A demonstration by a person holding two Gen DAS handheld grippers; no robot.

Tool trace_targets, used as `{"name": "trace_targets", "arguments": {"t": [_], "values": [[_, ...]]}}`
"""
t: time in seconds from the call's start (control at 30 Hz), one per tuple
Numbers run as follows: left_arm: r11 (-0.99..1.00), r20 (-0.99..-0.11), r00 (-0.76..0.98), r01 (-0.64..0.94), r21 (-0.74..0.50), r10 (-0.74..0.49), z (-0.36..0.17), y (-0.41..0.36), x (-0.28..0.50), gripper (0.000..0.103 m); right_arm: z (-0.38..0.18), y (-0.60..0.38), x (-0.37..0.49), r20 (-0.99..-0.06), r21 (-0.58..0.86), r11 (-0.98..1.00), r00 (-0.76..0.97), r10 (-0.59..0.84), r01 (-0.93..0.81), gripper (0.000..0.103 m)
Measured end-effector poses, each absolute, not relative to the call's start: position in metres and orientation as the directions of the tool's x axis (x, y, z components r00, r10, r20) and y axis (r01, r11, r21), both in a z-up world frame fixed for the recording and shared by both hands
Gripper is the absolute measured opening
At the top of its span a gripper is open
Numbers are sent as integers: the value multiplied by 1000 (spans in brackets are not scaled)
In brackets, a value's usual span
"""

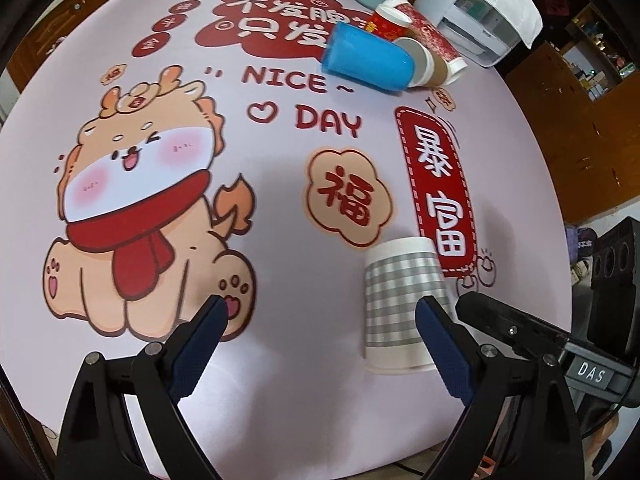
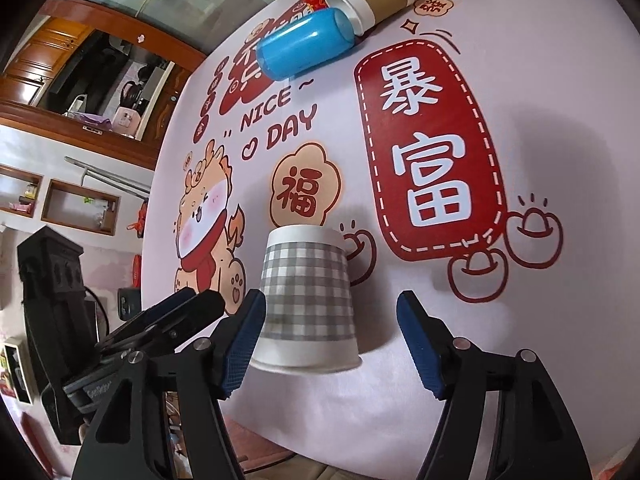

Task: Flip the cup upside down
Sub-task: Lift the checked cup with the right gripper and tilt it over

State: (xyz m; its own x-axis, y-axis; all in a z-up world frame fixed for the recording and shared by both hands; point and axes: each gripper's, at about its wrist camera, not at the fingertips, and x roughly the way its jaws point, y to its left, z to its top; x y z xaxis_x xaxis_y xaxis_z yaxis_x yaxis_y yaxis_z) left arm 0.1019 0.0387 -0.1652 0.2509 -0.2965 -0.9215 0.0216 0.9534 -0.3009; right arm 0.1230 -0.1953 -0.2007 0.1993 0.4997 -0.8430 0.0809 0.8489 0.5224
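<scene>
Standing mouth-down on the printed tablecloth [image 1: 280, 208], the grey-checked paper cup [image 1: 404, 304] has its wide rim on the cloth and its narrower base up; it sits just below the orange cloud with the red character and beside the foot of the long red banner.

Going left to right in the left wrist view: the cartoon dragon with the red scarf [image 1: 144, 216] fills the left of the cloth; the left gripper [image 1: 322, 308] hangs over its paw with fingers spread wide and nothing between them; its right finger overlaps the cup's side, though I cannot tell whether it touches; further right the tip of the right gripper [image 1: 476, 308] pokes in just beside the cup. At the far edge a blue plastic cup [image 1: 366, 60] lies on its side against a brown-sleeved paper cup [image 1: 426, 66] and a red patterned cup [image 1: 390, 20].

In the right wrist view the left gripper [image 2: 192, 304] shows at the left; the checked cup [image 2: 308, 300] stands next; the right gripper [image 2: 332, 312] is also spread, holding nothing, its left finger [image 2: 244, 336] just against or beside the cup wall.
</scene>
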Motion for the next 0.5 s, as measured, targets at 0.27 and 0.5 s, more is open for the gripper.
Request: {"name": "trace_targets", "arguments": {"t": [0.27,0.5], "values": [[933,-916,176,61,-355,-360,-166,20,115,89,-199,-213,110,-838,528,845,217,501,85,69],[913,-913,38,66,-403,-406,-179,-4,129,82,-209,-229,103,-847,514,850,224,482,114,69]]}}
